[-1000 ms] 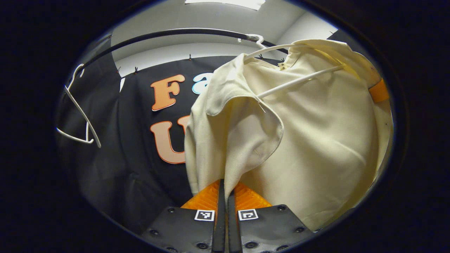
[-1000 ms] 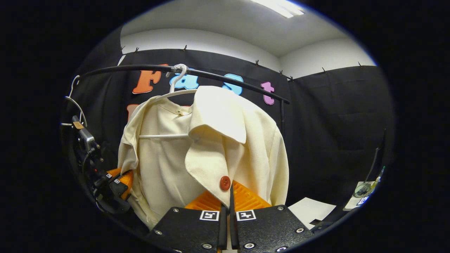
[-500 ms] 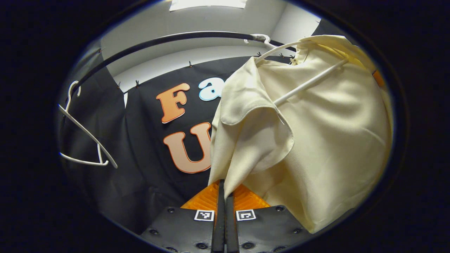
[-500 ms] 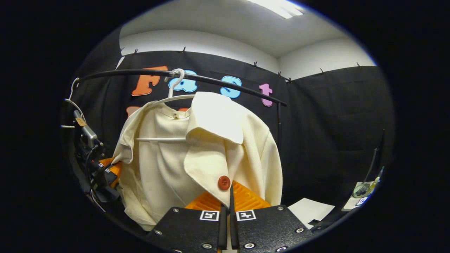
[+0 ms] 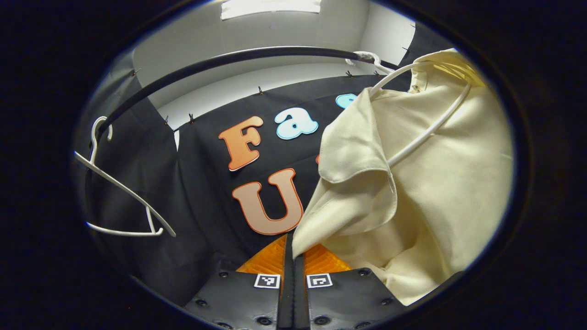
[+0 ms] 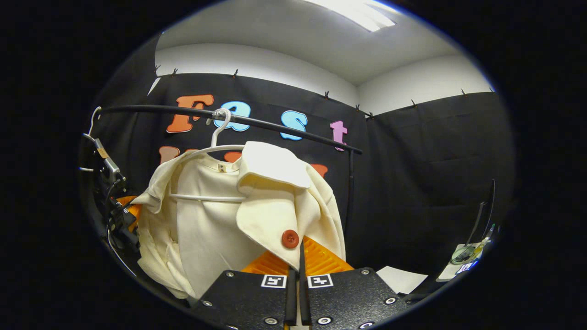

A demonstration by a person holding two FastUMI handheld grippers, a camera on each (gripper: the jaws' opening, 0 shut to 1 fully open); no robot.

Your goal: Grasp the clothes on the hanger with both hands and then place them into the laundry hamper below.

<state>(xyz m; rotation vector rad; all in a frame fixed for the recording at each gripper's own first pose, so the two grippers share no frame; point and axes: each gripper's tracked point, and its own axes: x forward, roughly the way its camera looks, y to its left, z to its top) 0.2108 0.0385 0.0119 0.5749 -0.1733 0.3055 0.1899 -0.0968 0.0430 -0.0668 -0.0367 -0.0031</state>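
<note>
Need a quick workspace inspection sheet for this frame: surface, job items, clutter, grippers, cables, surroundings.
Surface: white sheet low right; its support unclear.
Job's things: cream jacket on white hanger, hooked on black rail; hamper nothing seen.
Clutter: empty hanger on rail; small items at right, unclear.
Grippers: left gripper shut on jacket edge; right gripper shut on lapel near red button.
Cables: wires by the left gripper.
Surroundings: black cloth wall, ceiling light.
</note>
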